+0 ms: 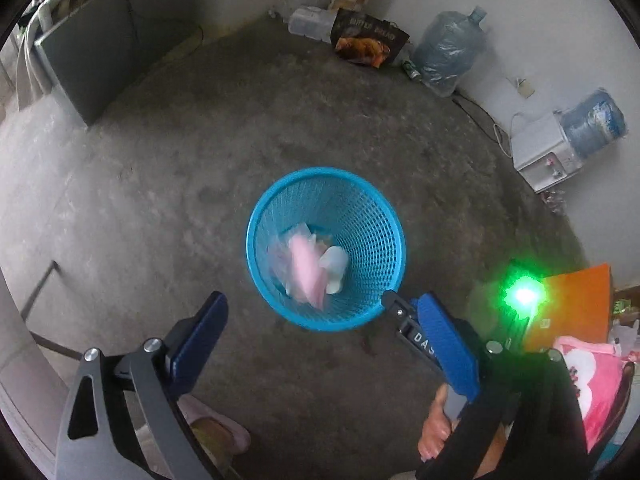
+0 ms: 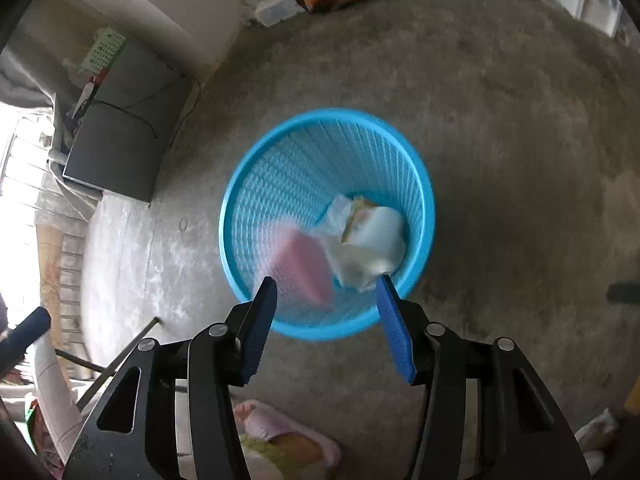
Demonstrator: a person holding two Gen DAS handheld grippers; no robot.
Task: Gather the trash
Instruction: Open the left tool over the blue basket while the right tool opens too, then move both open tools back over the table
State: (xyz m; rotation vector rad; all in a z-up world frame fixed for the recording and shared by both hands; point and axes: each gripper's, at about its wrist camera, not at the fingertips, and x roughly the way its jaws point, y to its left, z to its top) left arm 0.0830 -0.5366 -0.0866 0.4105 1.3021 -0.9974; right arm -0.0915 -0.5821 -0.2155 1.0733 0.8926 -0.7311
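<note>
Blue ribbed pads of the right gripper (image 2: 326, 308) parted with nothing between them; the left gripper (image 1: 308, 320) wider apart, also empty. Below both, inside the round sky-blue mesh plastic basket (image 1: 256, 236) on the grey concrete floor (image 1: 160, 184): a blurred pink flat piece (image 2: 304, 268) and a crumpled white wrapper (image 2: 368, 248), seemingly mid-drop. Possible trouble: a low fingertip catching the near rim, tipping the light basket, spilling the collected trash.
</note>
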